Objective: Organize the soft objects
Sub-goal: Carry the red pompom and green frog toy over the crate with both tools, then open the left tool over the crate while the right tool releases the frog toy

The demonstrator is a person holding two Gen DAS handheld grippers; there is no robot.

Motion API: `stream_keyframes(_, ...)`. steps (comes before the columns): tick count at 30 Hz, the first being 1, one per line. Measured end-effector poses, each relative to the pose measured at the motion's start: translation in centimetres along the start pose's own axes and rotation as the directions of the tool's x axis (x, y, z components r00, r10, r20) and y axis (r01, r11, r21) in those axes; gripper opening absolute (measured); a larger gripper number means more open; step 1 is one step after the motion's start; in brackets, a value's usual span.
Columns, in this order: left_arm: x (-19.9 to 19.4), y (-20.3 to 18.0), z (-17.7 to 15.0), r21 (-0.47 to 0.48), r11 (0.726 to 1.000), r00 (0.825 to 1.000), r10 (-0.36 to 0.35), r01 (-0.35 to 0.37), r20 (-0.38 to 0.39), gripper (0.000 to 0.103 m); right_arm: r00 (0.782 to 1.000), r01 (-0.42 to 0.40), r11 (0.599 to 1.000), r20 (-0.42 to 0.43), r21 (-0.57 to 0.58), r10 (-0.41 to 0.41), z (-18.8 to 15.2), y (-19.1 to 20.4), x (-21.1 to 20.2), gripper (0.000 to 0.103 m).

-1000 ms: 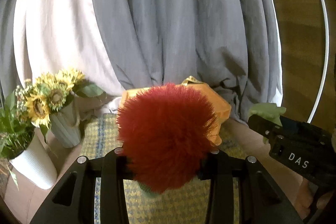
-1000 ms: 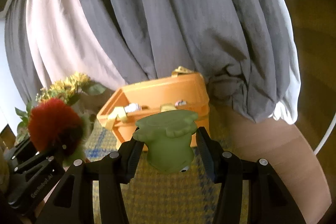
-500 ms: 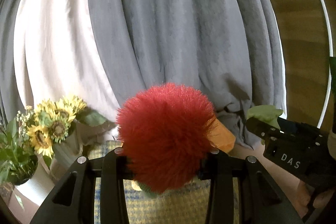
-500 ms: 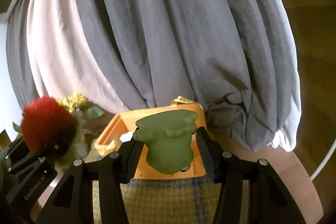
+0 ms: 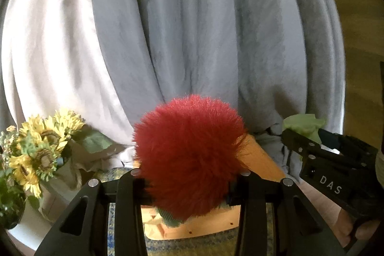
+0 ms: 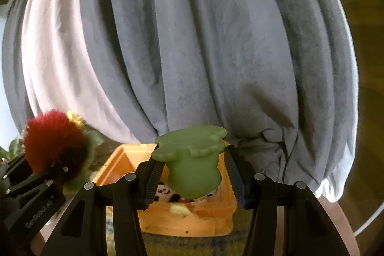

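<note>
My left gripper point(image 5: 189, 174) is shut on a red fluffy pom-pom point(image 5: 189, 150) and holds it above the near edge of an orange bin point(image 5: 254, 157). My right gripper point(image 6: 192, 172) is shut on a green soft frog toy point(image 6: 192, 164), upside down, held over the orange bin point(image 6: 168, 220). Several small toys lie inside the bin. The right gripper with the green toy point(image 5: 304, 126) shows at the right of the left wrist view. The left gripper with the pom-pom point(image 6: 52, 143) shows at the left of the right wrist view.
The bin stands on a yellow-blue checked mat point(image 6: 192, 246) on a wooden table point(image 6: 336, 220). Sunflowers in a white vase point(image 5: 40, 155) stand at the left. Grey and white curtains point(image 5: 192, 28) hang close behind the bin.
Both grippers have moved forward and higher over the bin with their toys still held. The bin's inside now shows under the frog in the right wrist view.
</note>
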State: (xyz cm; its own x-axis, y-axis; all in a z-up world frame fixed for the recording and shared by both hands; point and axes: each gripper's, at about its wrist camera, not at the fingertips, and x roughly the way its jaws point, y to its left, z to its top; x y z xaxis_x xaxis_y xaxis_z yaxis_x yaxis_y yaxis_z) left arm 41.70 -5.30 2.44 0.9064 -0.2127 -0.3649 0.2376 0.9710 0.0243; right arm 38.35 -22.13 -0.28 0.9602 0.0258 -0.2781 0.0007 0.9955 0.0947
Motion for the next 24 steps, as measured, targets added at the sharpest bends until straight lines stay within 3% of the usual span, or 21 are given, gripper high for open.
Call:
stream_keyframes(9, 6.5, -0.1, 0.0, 0.033, 0.999, 0.995, -0.002, 0.005, -0.103, 0.039, 0.995, -0.009, 0.999, -0.104, -0.032, 0.006, 0.6, -0.7, 6.5, 0.052)
stream_keyframes(17, 11.5, -0.7, -0.9, 0.056, 0.997, 0.975, -0.032, 0.046, -0.218, 0.039, 0.976, -0.021, 0.999, -0.216, -0.045, 0.011, 0.3, -1.5, 11.5, 0.052)
stream_keyframes(22, 13.6, -0.9, -1.5, 0.091, 0.995, 0.961, -0.021, 0.047, -0.276, 0.046, 0.962, -0.021, 0.997, -0.272, -0.08, -0.002, -0.3, -1.4, 13.8, 0.053)
stream_keyframes(24, 14.1, -0.9, -1.9, 0.111, 0.993, 0.957, 0.002, 0.032, -0.29, 0.058, 0.953, -0.045, 0.994, -0.304, -0.1, 0.012, -0.5, -1.3, 14.5, 0.054)
